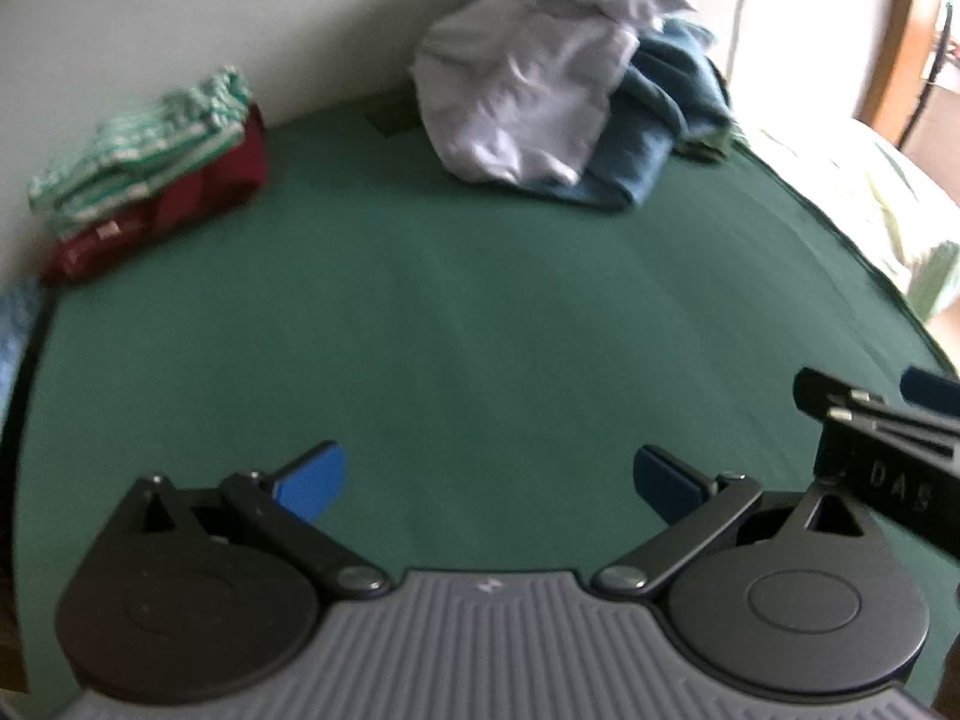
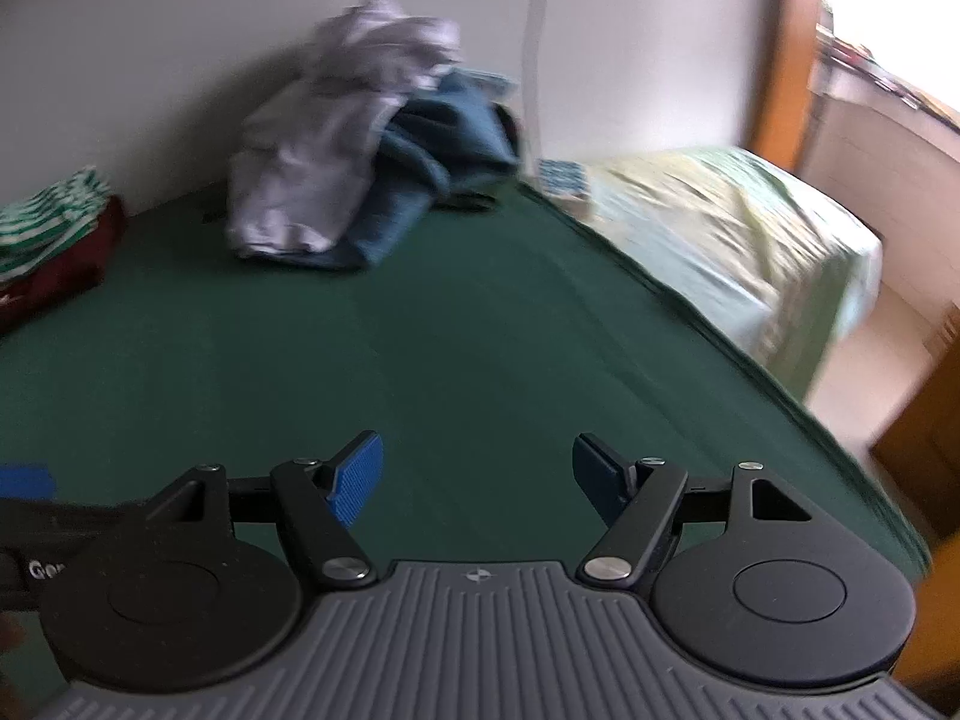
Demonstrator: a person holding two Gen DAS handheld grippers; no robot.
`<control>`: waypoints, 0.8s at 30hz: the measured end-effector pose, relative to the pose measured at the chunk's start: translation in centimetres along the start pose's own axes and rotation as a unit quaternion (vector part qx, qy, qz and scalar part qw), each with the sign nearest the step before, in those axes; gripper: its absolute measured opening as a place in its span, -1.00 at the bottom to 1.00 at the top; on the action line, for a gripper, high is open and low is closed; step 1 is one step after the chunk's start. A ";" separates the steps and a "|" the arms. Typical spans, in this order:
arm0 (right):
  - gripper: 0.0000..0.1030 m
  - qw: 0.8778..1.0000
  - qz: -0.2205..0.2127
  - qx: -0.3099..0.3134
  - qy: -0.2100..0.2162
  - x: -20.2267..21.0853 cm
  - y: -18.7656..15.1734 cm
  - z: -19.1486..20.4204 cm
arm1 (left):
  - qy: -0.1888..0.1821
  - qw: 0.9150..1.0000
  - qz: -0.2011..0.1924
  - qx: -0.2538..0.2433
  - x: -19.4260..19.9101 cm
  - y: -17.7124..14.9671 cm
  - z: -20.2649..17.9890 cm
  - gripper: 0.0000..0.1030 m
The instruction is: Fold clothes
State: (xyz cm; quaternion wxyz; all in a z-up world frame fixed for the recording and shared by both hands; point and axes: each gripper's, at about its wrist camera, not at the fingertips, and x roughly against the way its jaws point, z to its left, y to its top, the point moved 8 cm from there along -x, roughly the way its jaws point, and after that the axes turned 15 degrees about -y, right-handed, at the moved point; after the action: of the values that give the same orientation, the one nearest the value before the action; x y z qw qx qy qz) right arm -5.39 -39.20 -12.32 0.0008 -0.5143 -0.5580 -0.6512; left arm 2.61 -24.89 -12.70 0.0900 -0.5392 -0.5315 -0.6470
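A loose heap of clothes lies at the far side of the green cloth-covered table [image 1: 456, 312]: a crumpled white garment [image 1: 528, 96] [image 2: 312, 174] on top of a blue one [image 1: 660, 120] [image 2: 432, 162]. At the far left sits a folded stack, a green-and-white striped piece [image 1: 150, 138] [image 2: 42, 216] on a dark red one [image 1: 174, 204] [image 2: 54, 276]. My left gripper [image 1: 486, 480] hangs open over bare green cloth, nothing between its blue pads. My right gripper [image 2: 477, 474] is open too, also over bare cloth, and shows at the right edge of the left wrist view [image 1: 888, 420].
A white wall runs behind the table. To the right, past the table edge, stands a bed with a pale green-yellow cover [image 2: 738, 240]. A wooden door frame [image 2: 786, 78] and bright window lie beyond it. A blue patterned item [image 2: 564, 177] sits near the table's far right corner.
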 end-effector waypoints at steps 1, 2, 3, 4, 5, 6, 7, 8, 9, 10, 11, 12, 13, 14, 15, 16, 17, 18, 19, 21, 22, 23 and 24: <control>0.42 1.000 -0.002 0.010 0.015 -0.7 1.1 0.4 | 0.007 1.000 -0.004 -0.005 -0.2 1.0 0.0 0.99; 0.43 0.999 -0.012 0.015 0.029 -1.3 2.4 0.5 | 0.019 1.000 -0.008 -0.011 -0.4 2.0 -0.1 0.99; 0.45 0.999 -0.024 0.022 0.034 -2.2 4.0 0.5 | 0.031 0.999 -0.010 -0.015 -0.7 2.9 -0.1 0.99; 0.46 0.998 -0.035 0.029 0.039 -3.1 5.7 0.6 | 0.038 0.999 -0.013 -0.010 -0.8 3.5 -0.1 0.99; 0.48 0.997 -0.047 0.036 0.043 -4.1 7.3 0.6 | 0.045 0.999 -0.017 -0.004 -0.9 4.0 -0.1 0.99; 0.49 0.996 -0.057 0.042 0.046 -5.3 9.4 0.6 | 0.052 0.998 -0.021 0.001 -1.0 4.6 -0.1 0.99; 0.49 0.996 -0.065 0.046 0.048 -6.4 11.2 0.6 | 0.050 0.998 -0.023 0.012 -1.0 4.9 -0.3 0.99; 0.49 0.995 -0.073 0.049 0.051 -7.5 13.0 0.7 | 0.048 0.998 -0.024 0.020 -1.1 4.7 -0.5 0.99; 0.52 0.994 -0.082 0.052 0.054 -8.5 14.8 0.8 | 0.046 0.998 -0.024 0.028 -1.1 4.6 -0.7 0.99; 0.52 0.993 -0.091 0.053 0.053 -9.6 16.9 1.1 | 0.042 0.998 -0.024 0.037 -1.0 4.3 -1.0 0.99; 0.53 0.992 -0.101 0.051 0.049 -10.6 18.8 1.5 | 0.038 0.998 -0.025 0.045 -1.0 4.1 -1.3 0.99; 0.58 0.992 -0.110 0.048 0.050 -11.6 20.6 1.9 | 0.037 0.998 -0.026 0.049 -0.8 3.8 -1.5 0.99; 0.59 0.991 -0.119 0.044 0.052 -12.6 22.5 2.3 | 0.036 0.998 -0.027 0.054 -0.6 3.6 -1.8 0.99; 0.60 0.989 -0.130 0.044 0.048 -13.5 24.0 2.9 | 0.040 0.997 -0.027 0.054 -0.3 3.4 -1.9 0.99; 0.65 0.989 -0.138 0.045 0.043 -14.5 25.4 3.5 | 0.045 0.997 -0.028 0.052 0.0 3.3 -1.9 0.99; 0.65 0.988 -0.144 0.046 0.037 -15.6 26.7 4.1 | 0.052 0.997 -0.030 0.050 0.3 3.2 -1.8 0.99; 0.66 0.987 -0.150 0.047 0.032 -16.6 28.1 4.6 | 0.061 0.996 -0.031 0.049 0.7 3.2 -1.8 0.99; 0.72 0.987 -0.150 0.043 0.032 -17.6 29.0 5.1 | 0.069 0.996 -0.031 0.049 1.0 3.1 -1.6 0.99; 0.73 0.989 -0.135 0.036 0.041 -18.8 29.6 5.5 | 0.076 0.995 -0.030 0.049 1.3 3.1 -1.4 0.99; 0.50 0.992 -0.106 0.009 0.072 -20.5 30.3 5.8 | 0.088 0.995 -0.030 0.047 1.8 3.1 -1.1 0.99; 0.25 0.989 -0.103 -0.012 0.105 -20.4 30.4 5.6 | 0.093 0.994 -0.030 0.045 2.0 3.1 -0.9 0.99; -0.41 0.985 -0.102 -0.020 0.141 -20.0 30.2 5.5 | 0.096 0.994 -0.030 0.041 2.0 3.3 -0.7 0.99; -0.47 0.982 -0.103 -0.014 0.159 -19.3 29.9 5.4 | 0.094 0.994 -0.032 0.039 1.8 3.5 -0.6 0.99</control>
State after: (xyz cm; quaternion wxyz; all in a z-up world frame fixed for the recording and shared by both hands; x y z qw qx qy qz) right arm 24.54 -57.57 -4.37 0.0148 -0.3437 -0.5914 -0.7293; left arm 3.95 -26.00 -9.09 0.1399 -0.4548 -0.5621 -0.6765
